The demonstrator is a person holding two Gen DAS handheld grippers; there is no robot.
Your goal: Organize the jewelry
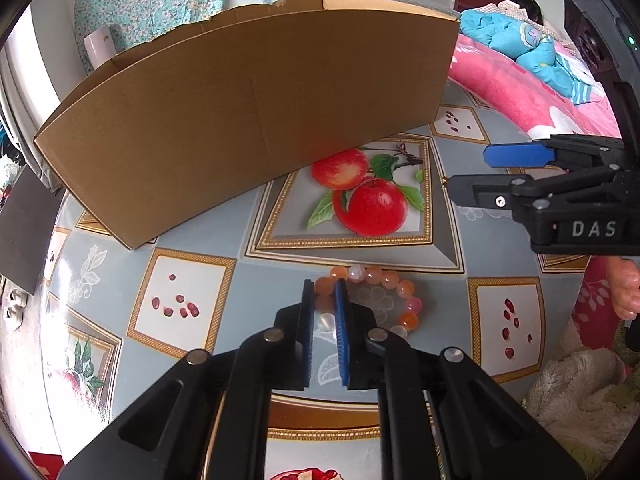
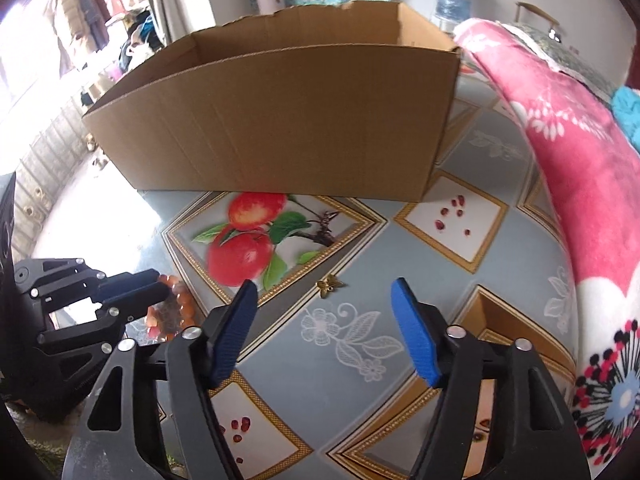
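A bracelet of orange, pink and white beads (image 1: pixel 384 280) lies on the fruit-patterned tablecloth (image 1: pixel 360 256). My left gripper (image 1: pixel 324 294) is shut on its left side, with a bead pinched between the blue pads. In the right wrist view the same gripper (image 2: pixel 158 284) sits low at the left over the bracelet (image 2: pixel 178 300). My right gripper (image 2: pixel 325 285) stands open above the cloth, and a small gold charm (image 2: pixel 330 288) lies just beyond its fingertips. From the left wrist view, the right gripper (image 1: pixel 468 173) comes in from the right, with the charm (image 1: pixel 445 181) by its tip.
An open cardboard box (image 1: pixel 248 112) (image 2: pixel 280 120) stands at the back of the table. A pink flowered blanket (image 2: pixel 580 160) (image 1: pixel 520 92) borders the right side. A hand (image 1: pixel 624 288) holds the right gripper's handle. Fluffy cream fabric (image 1: pixel 580 392) lies at the near right.
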